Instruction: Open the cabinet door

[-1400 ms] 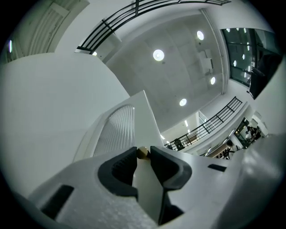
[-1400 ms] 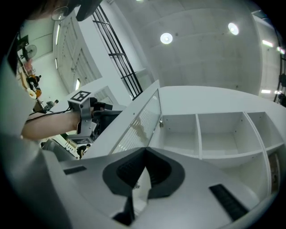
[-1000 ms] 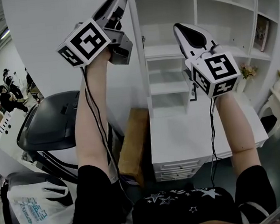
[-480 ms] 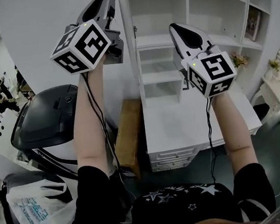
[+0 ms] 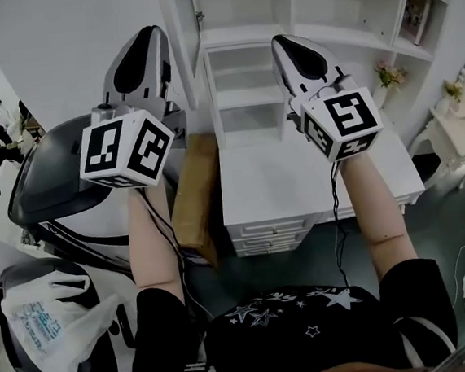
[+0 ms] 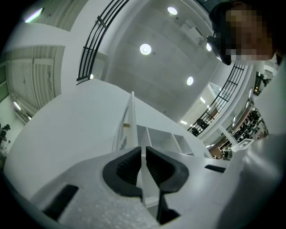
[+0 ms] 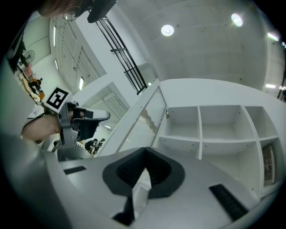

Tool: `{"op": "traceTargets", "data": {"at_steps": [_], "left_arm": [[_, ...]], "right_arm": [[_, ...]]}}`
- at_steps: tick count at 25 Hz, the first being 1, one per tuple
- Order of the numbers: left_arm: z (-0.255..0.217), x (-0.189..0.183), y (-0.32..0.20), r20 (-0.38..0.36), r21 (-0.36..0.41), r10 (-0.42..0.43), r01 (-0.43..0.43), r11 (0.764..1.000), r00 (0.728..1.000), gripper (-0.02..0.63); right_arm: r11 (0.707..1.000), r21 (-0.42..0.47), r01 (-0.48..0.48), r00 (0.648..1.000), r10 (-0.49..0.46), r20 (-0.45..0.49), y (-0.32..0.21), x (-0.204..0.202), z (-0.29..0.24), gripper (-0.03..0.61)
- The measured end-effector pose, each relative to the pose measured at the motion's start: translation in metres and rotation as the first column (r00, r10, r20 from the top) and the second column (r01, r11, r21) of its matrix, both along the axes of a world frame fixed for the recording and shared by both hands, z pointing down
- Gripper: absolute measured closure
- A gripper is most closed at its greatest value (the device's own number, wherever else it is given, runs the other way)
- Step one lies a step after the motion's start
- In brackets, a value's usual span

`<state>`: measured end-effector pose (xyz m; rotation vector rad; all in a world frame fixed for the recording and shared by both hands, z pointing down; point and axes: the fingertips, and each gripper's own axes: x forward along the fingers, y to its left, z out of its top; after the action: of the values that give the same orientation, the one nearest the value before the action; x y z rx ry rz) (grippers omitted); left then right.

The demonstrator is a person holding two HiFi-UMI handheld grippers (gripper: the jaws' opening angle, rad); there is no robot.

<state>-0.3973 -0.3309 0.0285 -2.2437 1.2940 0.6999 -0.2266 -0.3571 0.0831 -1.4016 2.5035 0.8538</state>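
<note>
The white cabinet door (image 5: 63,42) stands swung open at the left, and its edge (image 6: 132,112) rises behind my left jaws. The open cabinet (image 5: 245,65) shows bare white shelves (image 7: 201,129). My left gripper (image 5: 138,39) is held up in front of the door panel, not touching it. Its jaws are nearly together with only a thin slit and nothing between them (image 6: 143,154). My right gripper (image 5: 286,47) is raised before the shelves, shut and holding nothing (image 7: 144,154). In the right gripper view the left gripper (image 7: 76,118) appears beside the door (image 7: 138,116).
A white desk top (image 5: 298,183) with drawers (image 5: 270,236) lies under the shelves. A cardboard box (image 5: 193,201) leans beside it. A black and grey machine (image 5: 52,182) and a plastic bag (image 5: 49,321) sit at the left. A framed picture (image 5: 414,12) and flowers (image 5: 387,72) are on the right.
Both grippers have come down in the head view. The left one dropped from the door's free edge toward the lower left and rolled; the door stays open.
</note>
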Motion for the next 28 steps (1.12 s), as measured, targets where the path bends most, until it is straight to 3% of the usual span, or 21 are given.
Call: {"op": "traceTargets", "data": {"at_steps": [6,10,15,21,28], "left_arm": [[0.073,0.046,0.016,0.066,-0.081,-0.081,0.086,0.993,0.995,0.575],[0.13,0.08,0.033,0.084,-0.181,-0.128,0.142,0.973,0.988,0.575],[0.179,0.124,0.056,0.112,-0.254,-0.151,0.175,0.951,0.982,0.583],[0.225,0.206,0.077,0.126,-0.349,-0.119,0.156,0.924,0.985,0.583],[0.281,0.305,0.108,0.112,-0.445,-0.104,0.143,0.884,0.988,0.583]], "right_arm": [[0.999,-0.042,0.01,1.0,-0.011,-0.007,0.012,0.047,0.031,0.574],[0.996,-0.089,0.019,0.999,-0.022,-0.031,0.028,0.091,0.057,0.574],[0.994,-0.092,0.05,0.996,-0.056,-0.065,0.057,0.134,0.087,0.574],[0.984,-0.165,0.068,0.996,-0.075,-0.039,0.085,0.207,0.138,0.574],[0.974,-0.225,0.018,0.999,-0.028,-0.042,0.123,0.312,0.192,0.574]]}}
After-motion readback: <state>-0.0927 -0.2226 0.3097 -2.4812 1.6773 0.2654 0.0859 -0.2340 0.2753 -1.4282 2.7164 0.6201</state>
